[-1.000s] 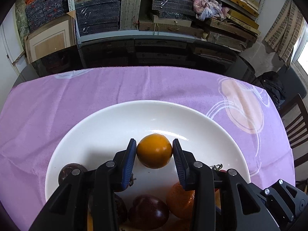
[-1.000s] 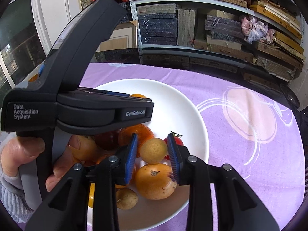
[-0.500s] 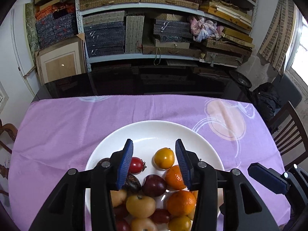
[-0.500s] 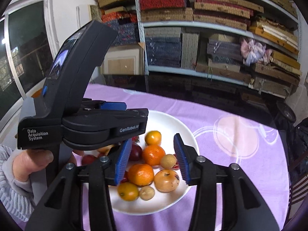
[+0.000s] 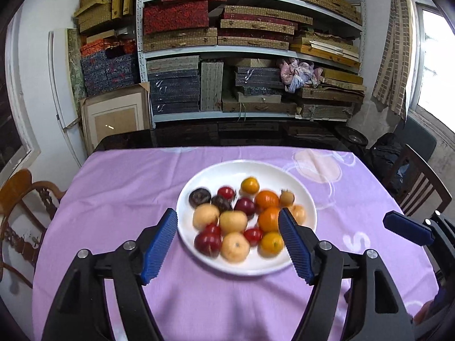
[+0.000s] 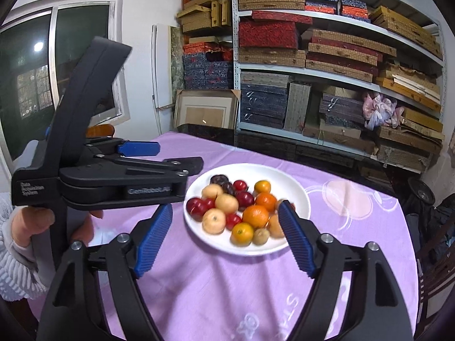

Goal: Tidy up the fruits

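Observation:
A white plate [image 5: 304,199] [image 6: 295,187] sits mid-table on the purple cloth, piled with several oranges [image 5: 266,199] [image 6: 255,216], yellow round fruits [image 5: 233,221] [image 6: 213,221] and dark red plums [image 5: 211,241] [image 6: 196,205]. My left gripper [image 5: 229,244] is wide open and empty, held above and in front of the plate. My right gripper [image 6: 224,238] is also wide open and empty, back from the plate. The left gripper's body [image 6: 96,170] shows at left in the right wrist view; a right fingertip [image 5: 406,228] shows at right in the left wrist view.
The purple tablecloth [image 5: 128,187] covers the table. Wooden chairs stand at the left [image 5: 20,193] and right [image 5: 418,182]. Shelves stacked with boxes [image 5: 241,65] fill the wall behind. A window [image 6: 42,85] is at the left.
Both grippers let go of their fruit, opened wide and pulled up and back from the plate. The whole plate with its fruit is now in view.

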Demonstrator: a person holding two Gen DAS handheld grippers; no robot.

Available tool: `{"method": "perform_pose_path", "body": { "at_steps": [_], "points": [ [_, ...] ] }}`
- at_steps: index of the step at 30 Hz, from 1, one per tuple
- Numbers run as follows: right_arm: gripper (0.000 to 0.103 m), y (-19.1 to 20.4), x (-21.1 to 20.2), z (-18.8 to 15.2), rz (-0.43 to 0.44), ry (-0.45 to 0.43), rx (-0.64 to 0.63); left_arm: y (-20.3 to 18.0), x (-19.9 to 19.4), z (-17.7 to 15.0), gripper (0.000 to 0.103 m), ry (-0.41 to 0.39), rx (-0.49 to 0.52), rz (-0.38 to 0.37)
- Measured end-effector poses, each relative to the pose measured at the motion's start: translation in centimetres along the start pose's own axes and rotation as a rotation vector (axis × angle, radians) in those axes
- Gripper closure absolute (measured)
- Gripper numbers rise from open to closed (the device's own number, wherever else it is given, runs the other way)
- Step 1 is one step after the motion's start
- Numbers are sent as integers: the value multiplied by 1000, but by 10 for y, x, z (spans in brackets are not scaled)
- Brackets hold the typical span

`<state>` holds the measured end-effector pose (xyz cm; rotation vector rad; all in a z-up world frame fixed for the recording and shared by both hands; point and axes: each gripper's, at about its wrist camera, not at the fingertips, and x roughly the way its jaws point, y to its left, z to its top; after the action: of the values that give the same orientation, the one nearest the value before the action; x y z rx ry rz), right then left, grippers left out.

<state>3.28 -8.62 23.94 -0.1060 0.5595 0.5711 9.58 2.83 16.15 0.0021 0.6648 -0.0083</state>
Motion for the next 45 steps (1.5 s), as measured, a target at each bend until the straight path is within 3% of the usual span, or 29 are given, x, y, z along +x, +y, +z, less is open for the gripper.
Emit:
{"method": "perform_pose_path", "body": {
  "at_steps": [6,10,15,19,32,39,42,45],
  "points": [
    [17,6,1,-47,-21,45,57,11,-14,-65,28,24,-43,42],
    [12,-7,11,-79,-58,84,144,16,-10,-110,18,63,-123,39],
    [9,-25,24,-113,-128,124,229,17,6,-141,17,96,-141,65],
    [8,-40,34,-124,-166,146,264,17,14,-145,17,105,-133,82],
    [4,-44,60,-126,-152,240,290,8,40,-140,17,160,-99,70],
    [4,-52,68,-103,-170,212,292,-4,47,-125,17,105,-42,95],
    [4,-56,73,-107,-180,198,304,-3,51,-127,17,92,-54,81],
    [4,-57,83,-113,-175,240,307,4,54,-126,17,99,-84,70]
  ]
}}
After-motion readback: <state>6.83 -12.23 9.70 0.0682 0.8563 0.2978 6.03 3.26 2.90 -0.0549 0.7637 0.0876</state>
